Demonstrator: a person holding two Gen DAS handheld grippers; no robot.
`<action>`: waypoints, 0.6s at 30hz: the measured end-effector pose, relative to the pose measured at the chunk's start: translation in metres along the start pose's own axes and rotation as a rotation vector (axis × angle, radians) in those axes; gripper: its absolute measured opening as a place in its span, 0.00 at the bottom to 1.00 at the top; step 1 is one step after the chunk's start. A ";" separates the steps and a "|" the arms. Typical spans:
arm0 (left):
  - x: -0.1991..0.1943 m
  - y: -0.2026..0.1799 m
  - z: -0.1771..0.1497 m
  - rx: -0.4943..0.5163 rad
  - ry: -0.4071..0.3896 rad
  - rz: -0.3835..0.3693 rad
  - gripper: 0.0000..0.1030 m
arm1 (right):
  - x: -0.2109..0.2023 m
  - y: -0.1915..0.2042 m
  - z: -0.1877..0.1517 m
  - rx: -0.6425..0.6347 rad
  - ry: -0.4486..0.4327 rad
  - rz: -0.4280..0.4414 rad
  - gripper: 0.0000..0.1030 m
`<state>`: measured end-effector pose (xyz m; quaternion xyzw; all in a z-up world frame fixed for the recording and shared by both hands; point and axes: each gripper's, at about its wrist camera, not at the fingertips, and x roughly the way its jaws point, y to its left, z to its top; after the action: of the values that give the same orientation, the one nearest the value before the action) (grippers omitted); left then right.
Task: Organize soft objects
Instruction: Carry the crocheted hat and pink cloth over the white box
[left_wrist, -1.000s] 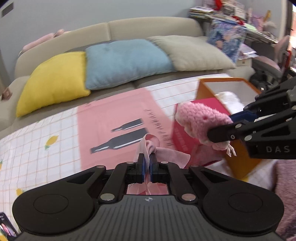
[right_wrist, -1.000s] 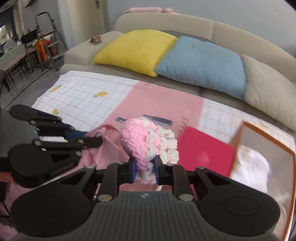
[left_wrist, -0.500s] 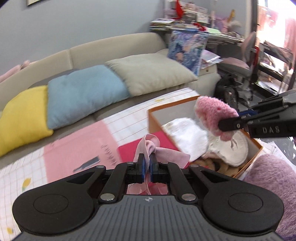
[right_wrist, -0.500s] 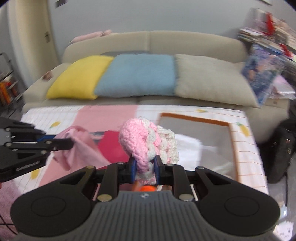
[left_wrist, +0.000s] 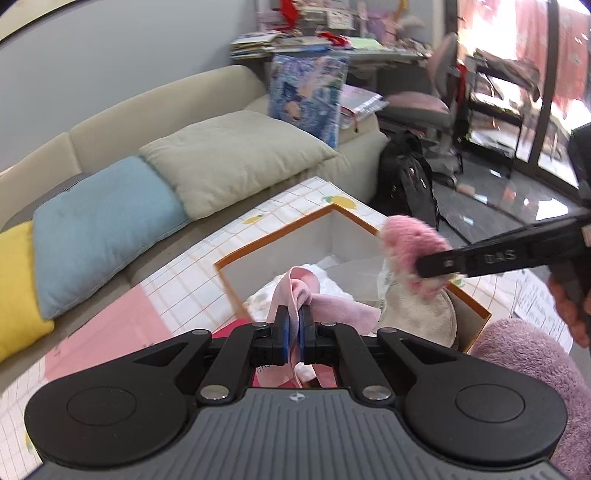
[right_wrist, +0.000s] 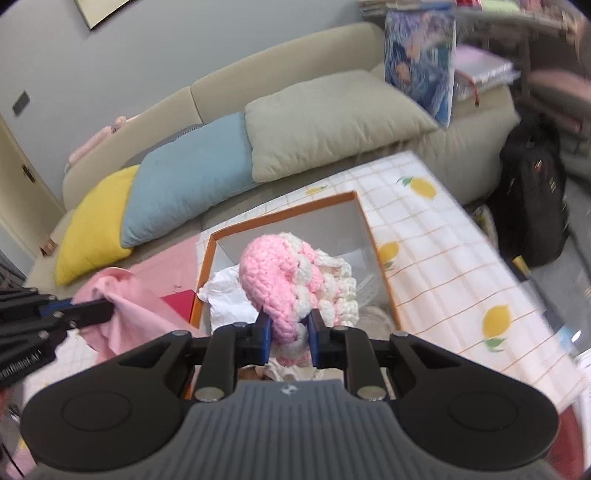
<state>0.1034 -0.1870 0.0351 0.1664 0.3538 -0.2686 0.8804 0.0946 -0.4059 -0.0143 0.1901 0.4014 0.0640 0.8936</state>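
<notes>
My left gripper (left_wrist: 292, 325) is shut on a pink cloth (left_wrist: 325, 306) and holds it over the near-left corner of an orange-rimmed box (left_wrist: 266, 243). My right gripper (right_wrist: 289, 325) is shut on a pink and white crocheted hat (right_wrist: 291, 280) and holds it above the same box (right_wrist: 280, 214). The hat (left_wrist: 410, 247) and the right gripper (left_wrist: 436, 264) show at the right of the left wrist view. The left gripper (right_wrist: 110, 308) and its cloth (right_wrist: 125, 306) show at the left of the right wrist view. White and beige soft things (left_wrist: 421, 317) lie in the box.
The box sits on a lemon-print checked cloth (right_wrist: 443, 266) with a pink mat (left_wrist: 110, 328) beside it. A sofa with yellow (right_wrist: 92, 221), blue (right_wrist: 192, 173) and beige (right_wrist: 328, 118) cushions stands behind. A black backpack (right_wrist: 532, 199) stands on the floor at right. A purple fluffy thing (left_wrist: 535, 362) lies near right.
Both grippers have moved right from over the pink mat to above the box, each still holding its soft item. The hat now hangs over the box's inside.
</notes>
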 end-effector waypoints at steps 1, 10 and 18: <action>0.004 -0.004 0.002 0.015 0.006 0.000 0.05 | 0.006 -0.001 0.003 0.007 0.002 0.007 0.18; 0.044 -0.012 0.014 0.083 0.074 0.020 0.05 | 0.070 0.003 0.030 -0.172 0.004 -0.056 0.18; 0.067 -0.013 0.017 0.110 0.113 0.020 0.06 | 0.128 -0.014 0.021 -0.159 0.110 -0.076 0.25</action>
<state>0.1452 -0.2299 -0.0025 0.2330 0.3859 -0.2689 0.8511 0.1954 -0.3907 -0.0960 0.0992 0.4504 0.0721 0.8844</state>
